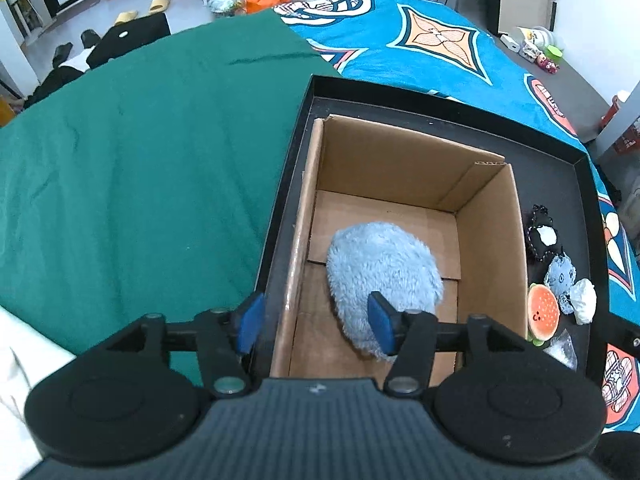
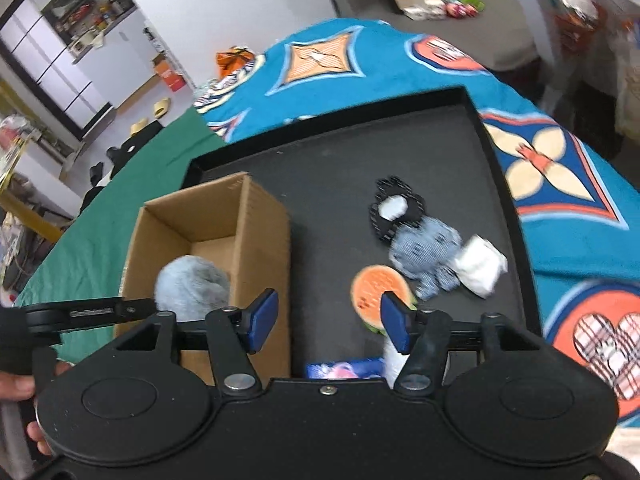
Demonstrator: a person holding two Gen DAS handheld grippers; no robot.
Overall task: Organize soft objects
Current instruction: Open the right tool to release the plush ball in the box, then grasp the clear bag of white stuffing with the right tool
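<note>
A fluffy pale-blue plush (image 1: 382, 268), rounded like an egg, lies on the floor of a plain cardboard box (image 1: 492, 240). Its long axis runs from the near side of the box toward the far wall, and the near end sits just under the left claw (image 1: 316, 326). That claw hangs released over the box: its blue pads stand apart with nothing between them, one outside the left wall of the box, the other above the plush.

The box has stiff corrugated walls with no flaps up, and it stands inside a shallow black tray (image 1: 440, 98) with a low rim. The tray rests on a bed covered by a green sheet (image 1: 140, 168) and a bright blue patterned blanket (image 1: 440, 40).

The right claw (image 2: 328, 322) is also released, its pads apart and empty, hovering over the bare tray floor just right of the box. Ahead of its right pad lies a round, flat watermelon-slice toy (image 2: 378, 286). Farther ahead and to the right lie a grey-blue fabric toy (image 2: 428, 248), a black one with a white patch (image 2: 394, 208) and a crumpled white piece (image 2: 480, 266), all close together. Near the claw's base lies a blue printed packet (image 2: 344, 368), partly hidden.
</note>
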